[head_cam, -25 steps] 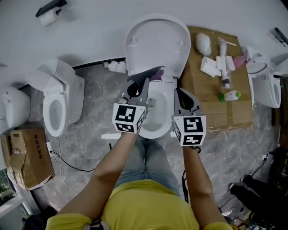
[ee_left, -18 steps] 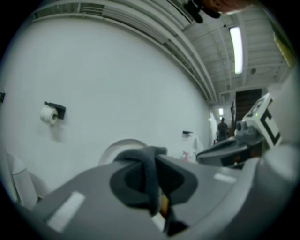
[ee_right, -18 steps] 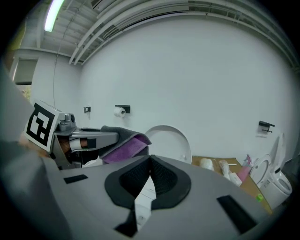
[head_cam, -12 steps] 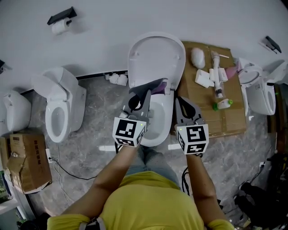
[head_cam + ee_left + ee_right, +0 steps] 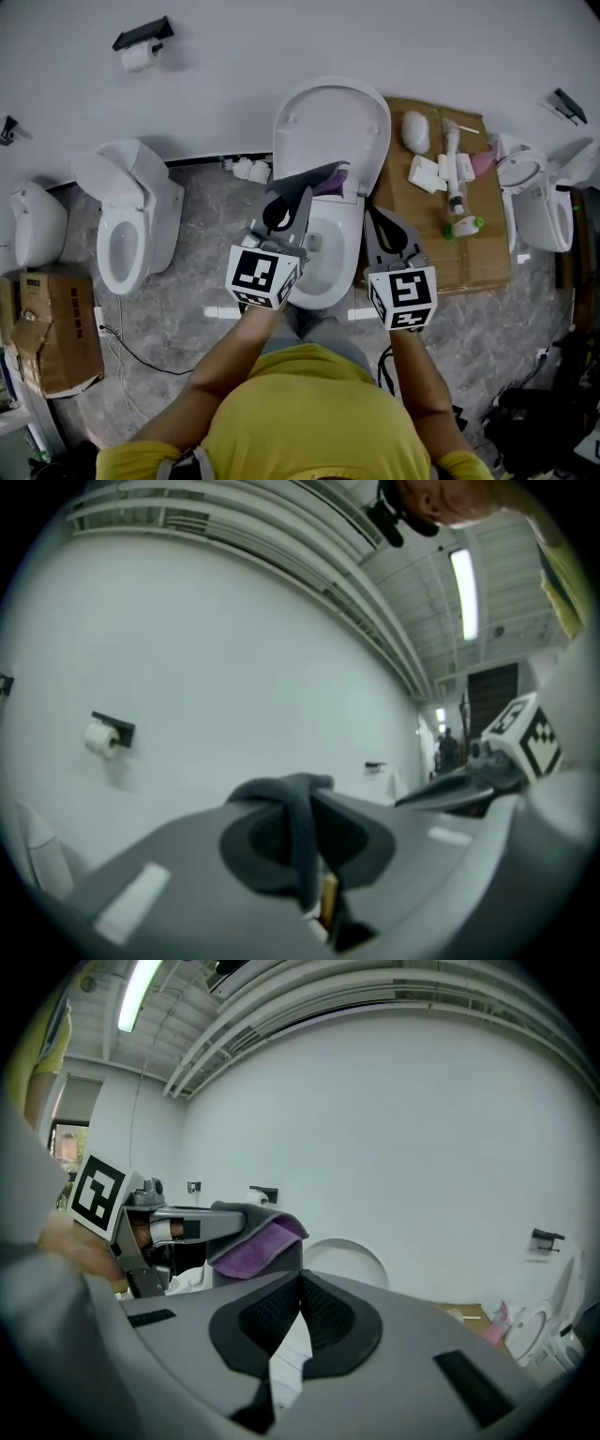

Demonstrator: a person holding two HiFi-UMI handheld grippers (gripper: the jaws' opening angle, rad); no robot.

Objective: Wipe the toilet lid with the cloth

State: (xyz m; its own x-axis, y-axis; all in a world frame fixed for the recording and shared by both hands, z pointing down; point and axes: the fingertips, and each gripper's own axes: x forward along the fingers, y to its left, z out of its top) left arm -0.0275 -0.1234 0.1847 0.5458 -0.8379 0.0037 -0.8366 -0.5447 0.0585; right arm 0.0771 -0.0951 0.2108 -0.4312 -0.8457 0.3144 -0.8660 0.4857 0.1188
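Note:
The white toilet in the middle has its lid [image 5: 330, 131] raised against the wall. My left gripper [image 5: 302, 187] is shut on a cloth [image 5: 324, 177], grey outside and purple inside, held in front of the lid's lower edge over the bowl [image 5: 323, 248]. In the left gripper view the grey cloth [image 5: 295, 832] hangs pinched between the jaws [image 5: 305, 799]. My right gripper [image 5: 374, 216] is shut and empty, to the right of the bowl. In the right gripper view its jaws [image 5: 300, 1283] meet, with the cloth [image 5: 255, 1241] and lid [image 5: 349, 1258] ahead.
Another toilet [image 5: 131, 220] stands to the left, with one more [image 5: 33, 225] at the far left and one [image 5: 539, 202] at the right. A cardboard sheet [image 5: 422, 211] with bottles and brushes lies right of the bowl. A cardboard box [image 5: 52, 328] sits at lower left; a paper roll [image 5: 141, 54] hangs on the wall.
Both grippers have lifted a little in front of the toilet, with the cloth still in the left one. The head view has pulled back and shows more of the floor.

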